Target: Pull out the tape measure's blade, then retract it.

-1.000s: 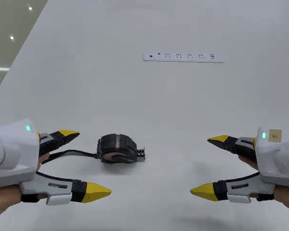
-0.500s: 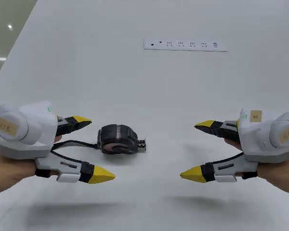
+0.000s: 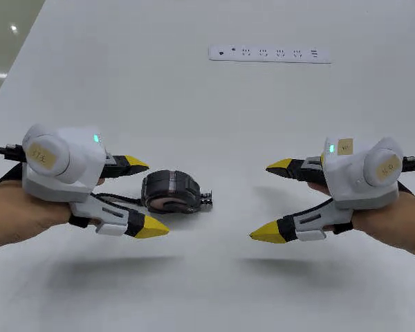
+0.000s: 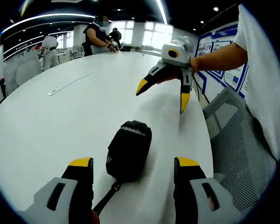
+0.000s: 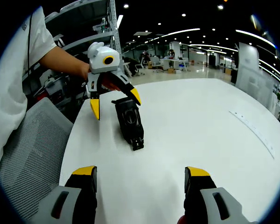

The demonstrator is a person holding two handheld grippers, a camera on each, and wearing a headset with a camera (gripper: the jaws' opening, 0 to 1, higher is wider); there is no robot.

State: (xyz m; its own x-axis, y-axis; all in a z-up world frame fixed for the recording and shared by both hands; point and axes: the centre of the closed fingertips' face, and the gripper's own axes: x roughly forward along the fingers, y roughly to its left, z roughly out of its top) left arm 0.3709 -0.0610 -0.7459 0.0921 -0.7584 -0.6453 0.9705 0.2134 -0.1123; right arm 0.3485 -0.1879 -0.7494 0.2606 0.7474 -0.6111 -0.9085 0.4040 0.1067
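Left tool (image 3: pixel 151 196): jaws wide, empty, above desk (image 3: pixel 194 117).
Tape measure (image 3: pixel 170 191): lying on desk, just ahead of left tool's tips, blade in.
Right tool (image 3: pixel 263 202): jaws wide, empty, facing tape measure, apart from it.

white table (image 3: pixel 214 124) | tape measure (image 3: pixel 169 191) near side | power strip (image 3: pixel 270 53) far side

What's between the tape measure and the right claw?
Nothing but bare white table lies between the right gripper and the tape measure, as the head view shows.
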